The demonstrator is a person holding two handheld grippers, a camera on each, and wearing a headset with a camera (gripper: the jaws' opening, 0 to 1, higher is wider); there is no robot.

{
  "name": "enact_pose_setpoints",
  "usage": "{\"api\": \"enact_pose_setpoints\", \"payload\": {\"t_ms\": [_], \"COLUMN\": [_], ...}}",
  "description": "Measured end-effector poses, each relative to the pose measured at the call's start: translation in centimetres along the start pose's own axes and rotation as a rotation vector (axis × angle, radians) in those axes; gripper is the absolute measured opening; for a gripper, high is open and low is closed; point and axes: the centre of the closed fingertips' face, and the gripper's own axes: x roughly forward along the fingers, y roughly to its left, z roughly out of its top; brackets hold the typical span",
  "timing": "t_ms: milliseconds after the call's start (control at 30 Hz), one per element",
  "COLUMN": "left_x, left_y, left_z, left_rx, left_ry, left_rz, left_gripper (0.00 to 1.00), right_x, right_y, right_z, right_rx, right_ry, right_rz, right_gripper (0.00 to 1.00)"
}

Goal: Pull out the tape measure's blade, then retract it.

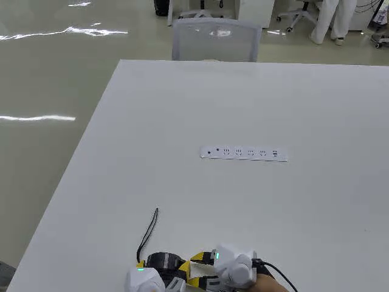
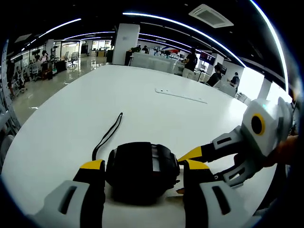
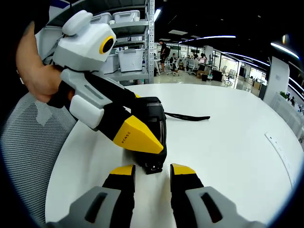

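While left tool (image 2: 142,167) clamps tape measure (image 2: 137,154) on the white office table (image 1: 243,103), right tool (image 3: 153,172) sits slightly parted, empty.

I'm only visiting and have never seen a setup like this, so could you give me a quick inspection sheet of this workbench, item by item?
Surface: white table, with a flat power strip near its middle.
Job's things: black tape measure at the near edge, its wrist strap lying loose on the table; no blade seen pulled out.
Clutter: nothing seen.
Grippers: left gripper clamps the case from both sides; right gripper open, tips just short of the case.
Cables: a black cable leads off one gripper.
Surroundings: grey chair at the far end, storage shelves, people in the distance.
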Motion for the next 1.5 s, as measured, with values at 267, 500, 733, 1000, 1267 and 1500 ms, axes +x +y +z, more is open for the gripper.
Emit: {"api": "enact_pose_setpoints", "payload": {"t_ms": [267,500,733,1000,1267,1500], "left_x": [-0.8,-1.5,-2.0,-2.9,-3.6,-4.4], "left_y": [-0.6,-1.2,-1.7,-0.8,0.4,1.0], "left_z": [0.3,0.8,1.1,1.2,2.0,1.8], "left_rx": [0.018,0.098,0.133,0.263,0.32,0.34], "left_ry": [0.003,-0.006,-0.006,0.003,0.003,0.022], "left_rz": [-0.063,-0.113,-0.196,-0.217,-0.238,-0.28], "left_gripper": [0.67,0.69,0.71,0.75,0.78,0.8], "right_x": [-0.8,-1.8,-3.3,-5.6,-8.0,-10.1], "right_y": [0.5,0.7,0.7,0.4,0.9,1.0], "right_z": [0.2,0.3,0.0,-0.5,-0.7,-0.6], "right_rx": [0.016,0.053,0.096,0.165,0.223,0.26], "right_ry": [-0.01,-0.02,-0.016,-0.022,-0.042,-0.06], "right_rz": [-0.037,-0.073,-0.126,-0.209,-0.261,-0.313], "right_gripper": [0.34,0.4,0.45,0.51,0.61,0.67]}}
